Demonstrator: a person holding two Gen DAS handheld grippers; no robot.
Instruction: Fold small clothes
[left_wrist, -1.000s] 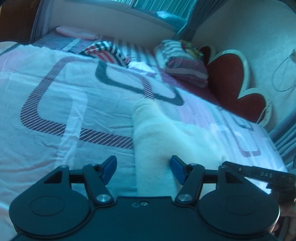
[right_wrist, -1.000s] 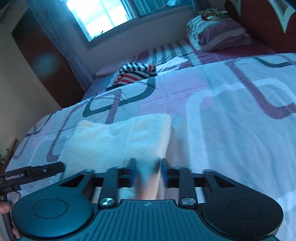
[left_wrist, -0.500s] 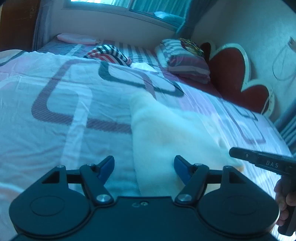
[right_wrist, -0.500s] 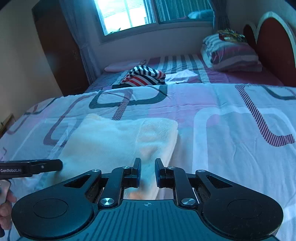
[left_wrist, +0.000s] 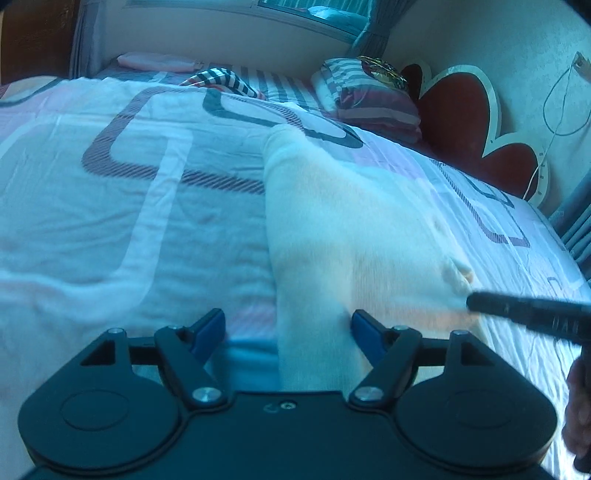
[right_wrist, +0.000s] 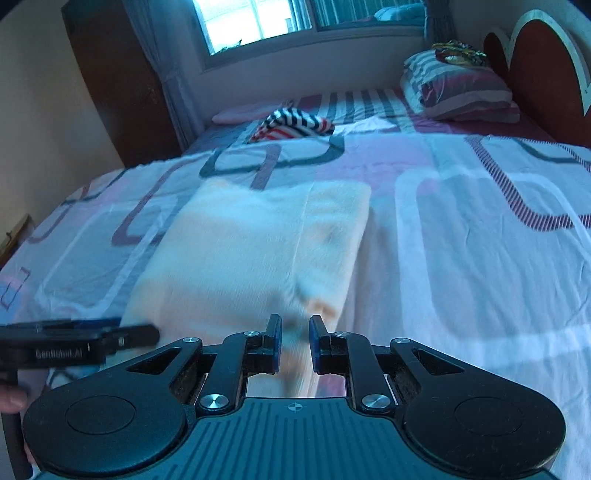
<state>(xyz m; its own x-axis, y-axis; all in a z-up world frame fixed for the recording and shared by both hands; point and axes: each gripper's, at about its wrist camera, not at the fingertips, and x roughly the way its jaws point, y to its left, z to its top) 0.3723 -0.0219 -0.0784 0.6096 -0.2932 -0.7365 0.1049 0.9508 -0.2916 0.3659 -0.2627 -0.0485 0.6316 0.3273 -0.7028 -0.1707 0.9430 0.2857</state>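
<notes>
A folded cream fleece garment (left_wrist: 343, 236) lies flat on the bed, also in the right wrist view (right_wrist: 255, 243). My left gripper (left_wrist: 288, 330) is open, above the garment's near left edge, holding nothing. My right gripper (right_wrist: 294, 330) has its jaws a narrow gap apart just behind the garment's near right corner; nothing is held between them. The right gripper shows in the left wrist view (left_wrist: 532, 310) at the garment's right edge. The left gripper shows in the right wrist view (right_wrist: 77, 341) at the garment's left edge.
The bed has a patterned pink and white quilt (right_wrist: 461, 236). A striped red, white and navy garment (right_wrist: 295, 125) lies at the far side near the window. Striped pillows (right_wrist: 458, 88) lean by the red headboard (right_wrist: 546, 70). A dark wardrobe (right_wrist: 118, 81) stands far left.
My right gripper let go of the garment's near edge, opened a little and drew back. The left gripper stayed open and shifted slightly. The garment now lies flat.
</notes>
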